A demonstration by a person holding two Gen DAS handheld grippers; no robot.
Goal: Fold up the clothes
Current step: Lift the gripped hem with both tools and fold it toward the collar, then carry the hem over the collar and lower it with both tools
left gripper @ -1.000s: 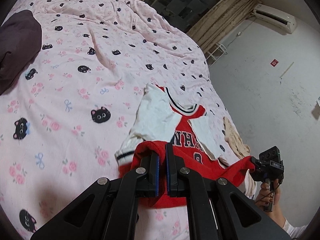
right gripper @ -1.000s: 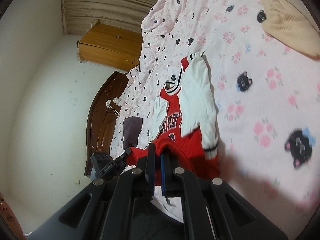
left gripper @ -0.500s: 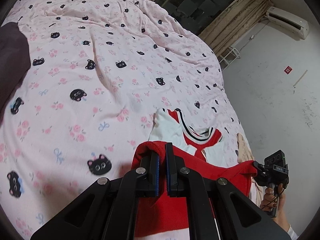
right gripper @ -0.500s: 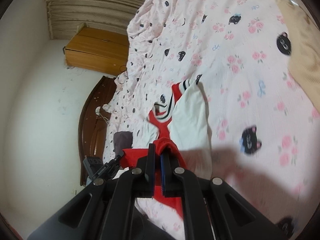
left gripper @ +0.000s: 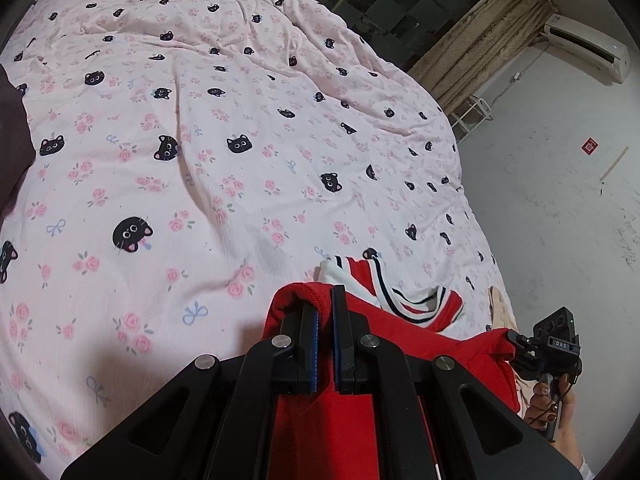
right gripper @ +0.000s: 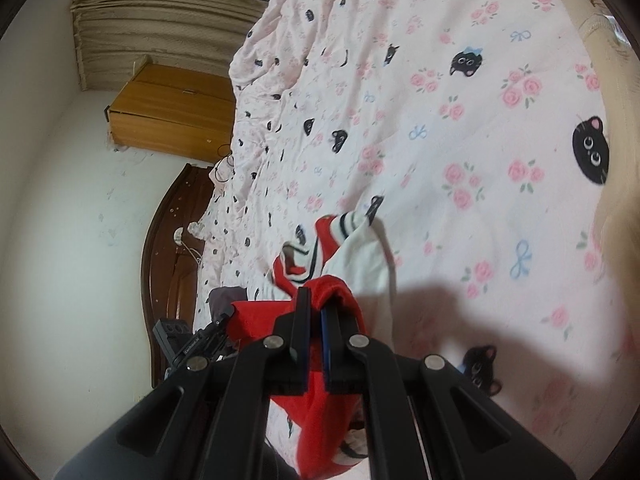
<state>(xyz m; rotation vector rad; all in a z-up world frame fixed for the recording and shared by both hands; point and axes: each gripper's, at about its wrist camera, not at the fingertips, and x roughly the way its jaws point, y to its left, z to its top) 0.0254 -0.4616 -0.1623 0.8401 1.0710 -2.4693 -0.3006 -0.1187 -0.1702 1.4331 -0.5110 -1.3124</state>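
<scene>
A red basketball jersey (left gripper: 400, 344) with white sleeves and a striped collar lies on the pink cat-print bedspread (left gripper: 200, 160). My left gripper (left gripper: 325, 304) is shut on one corner of its red hem, held above the collar. In the left wrist view the right gripper (left gripper: 516, 340) pinches the other hem corner, with a hand below it. In the right wrist view my right gripper (right gripper: 315, 300) is shut on the red hem (right gripper: 320, 400), and the jersey's collar and white sleeve (right gripper: 360, 256) lie just beyond. The left gripper (right gripper: 224, 324) shows at lower left there.
A beige garment (left gripper: 500, 308) lies at the bed's right edge, also at the right in the right wrist view (right gripper: 616, 120). A dark garment (left gripper: 10, 140) sits at far left. A wooden headboard (right gripper: 168, 264) and cabinet (right gripper: 172, 116) stand beyond the bed. Curtains (left gripper: 472, 40) hang behind.
Both grippers carried the red hem forward over the jersey toward its collar. The chest lettering and most of the white sleeves are now covered by the folded-over part.
</scene>
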